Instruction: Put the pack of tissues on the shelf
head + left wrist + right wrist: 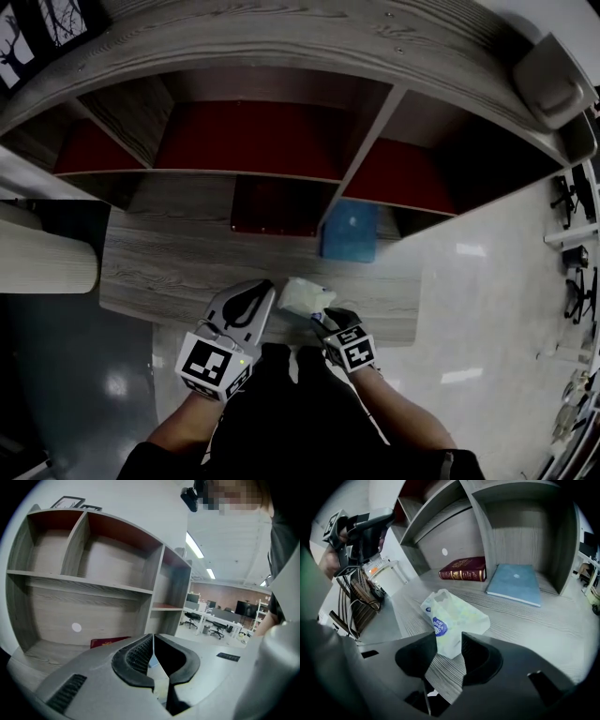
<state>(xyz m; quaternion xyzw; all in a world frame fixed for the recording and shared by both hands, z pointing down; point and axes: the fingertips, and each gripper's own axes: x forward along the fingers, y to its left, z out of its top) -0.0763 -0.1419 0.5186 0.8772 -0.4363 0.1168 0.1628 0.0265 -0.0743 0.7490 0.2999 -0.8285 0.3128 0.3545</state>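
The pack of tissues (pixel 305 296) (pixel 454 620), a pale plastic wrap with a blue round label, lies on the shelf's bottom board (pixel 187 262) near its front edge. My right gripper (pixel 321 315) (pixel 449 641) has its two pads against the near end of the pack, one on each side. My left gripper (pixel 251 298) (pixel 153 639) is just left of the pack, with its jaws shut and nothing between them. It points up at the shelf's compartments (pixel 93 578). In the right gripper view, a hand holds the left gripper (pixel 361 522) aloft at the upper left.
A dark red book (pixel 463 570) (pixel 277 211) and a blue book (pixel 516 583) (pixel 349 234) lie at the back of the bottom board. A white cylinder (pixel 386 576) and a wire rack (pixel 356 602) stand to the left. Office desks and chairs (pixel 215 620) are off to the right.
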